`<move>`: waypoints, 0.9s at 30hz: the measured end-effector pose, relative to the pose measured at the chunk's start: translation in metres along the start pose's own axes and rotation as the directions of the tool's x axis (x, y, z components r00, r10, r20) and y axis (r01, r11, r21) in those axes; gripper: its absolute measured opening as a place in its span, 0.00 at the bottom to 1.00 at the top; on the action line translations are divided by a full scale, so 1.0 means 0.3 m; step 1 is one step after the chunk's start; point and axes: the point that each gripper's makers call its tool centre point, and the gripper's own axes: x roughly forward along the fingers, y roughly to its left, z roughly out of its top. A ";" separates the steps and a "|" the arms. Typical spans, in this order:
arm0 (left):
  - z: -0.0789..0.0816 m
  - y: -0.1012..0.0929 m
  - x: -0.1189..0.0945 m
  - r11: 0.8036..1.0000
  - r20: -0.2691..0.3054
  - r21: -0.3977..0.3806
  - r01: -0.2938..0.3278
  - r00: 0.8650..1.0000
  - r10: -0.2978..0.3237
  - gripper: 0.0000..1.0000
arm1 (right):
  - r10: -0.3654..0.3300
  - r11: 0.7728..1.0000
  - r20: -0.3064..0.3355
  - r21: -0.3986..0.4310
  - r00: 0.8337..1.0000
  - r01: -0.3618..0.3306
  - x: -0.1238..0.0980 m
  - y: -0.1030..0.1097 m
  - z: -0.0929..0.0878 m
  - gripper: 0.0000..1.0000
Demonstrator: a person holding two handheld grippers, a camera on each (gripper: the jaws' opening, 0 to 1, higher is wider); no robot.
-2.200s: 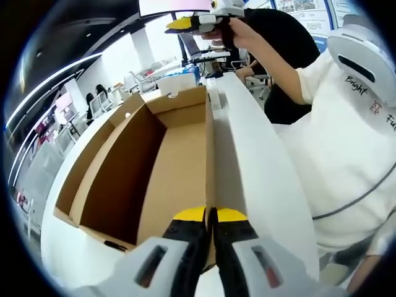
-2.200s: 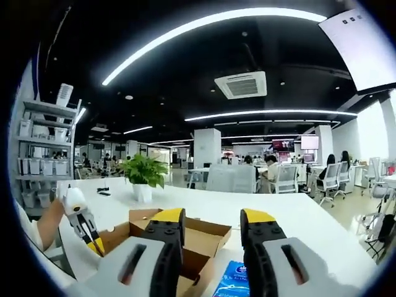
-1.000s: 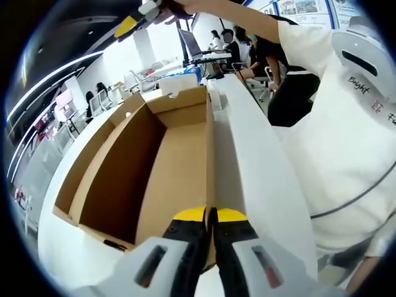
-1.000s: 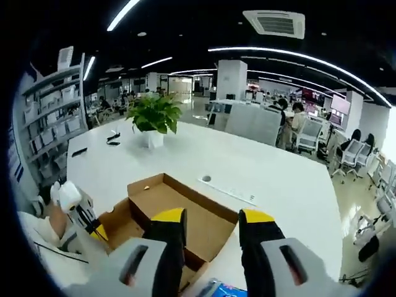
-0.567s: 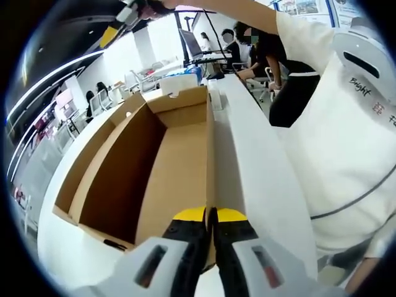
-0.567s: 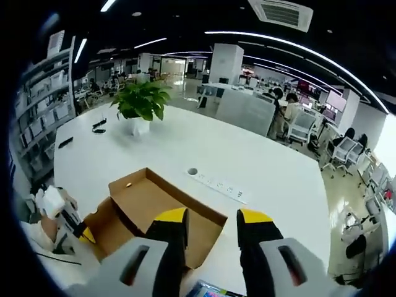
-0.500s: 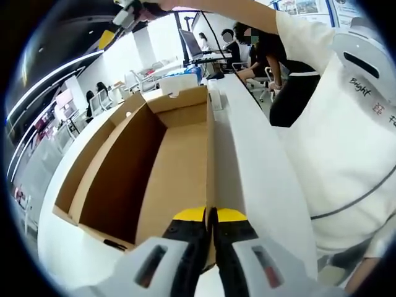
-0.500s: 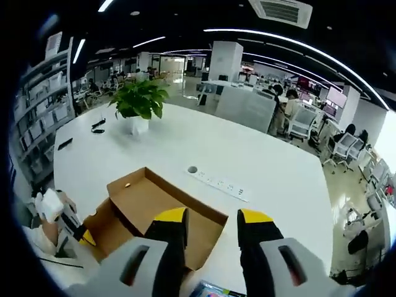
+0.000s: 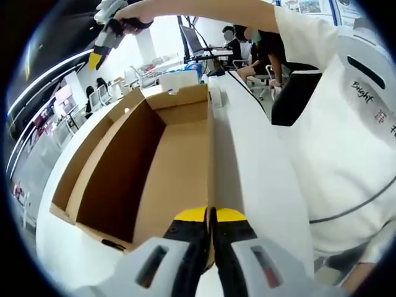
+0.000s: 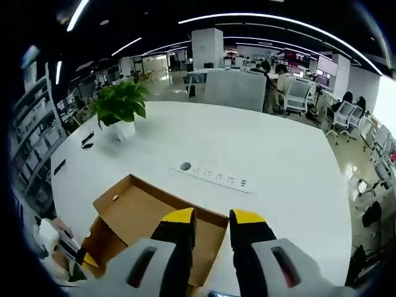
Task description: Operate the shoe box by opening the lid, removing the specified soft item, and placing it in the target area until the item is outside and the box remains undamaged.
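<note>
left tongs (image 9: 210, 215): clamped on shoe box (image 9: 173, 167) wall | right tongs (image 9: 94, 60): raised above box

Your work surface: white table (image 10: 278, 179), broad, glossy. Open cardboard shoe box (image 10: 148, 216) sits on it at your near edge, flaps spread. White power strip (image 10: 213, 177) lies just beyond box, round grommet (image 10: 185, 166) touching its left end. Potted plant (image 10: 120, 105) stands far left; small dark objects (image 10: 86, 139) beside it. In left gripper view, white carton (image 9: 178, 80) past box's far end.

Shoe box (image 9: 154, 161) lies open-topped, its brown walls ringing the hollow
</note>
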 end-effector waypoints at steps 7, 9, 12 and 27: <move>-0.003 -0.005 -0.002 1.000 0.000 -0.011 0.017 1.000 -0.017 0.01 | -0.019 1.000 -0.059 0.012 0.998 0.020 0.103 -0.012 -0.054 0.24; -0.003 -0.006 -0.002 1.000 -0.001 -0.013 0.021 1.000 -0.021 0.01 | -0.040 0.999 -0.115 0.004 0.993 0.041 0.128 -0.025 -0.080 0.25; -0.003 -0.007 -0.002 1.000 -0.001 -0.015 0.024 1.000 -0.024 0.01 | -0.073 0.997 -0.136 0.011 0.988 0.075 0.158 -0.048 -0.093 0.24; -0.002 -0.007 -0.003 1.000 -0.002 -0.017 0.018 1.000 -0.018 0.01 | -0.118 0.993 -0.342 -0.046 0.932 0.109 0.269 -0.061 -0.301 0.16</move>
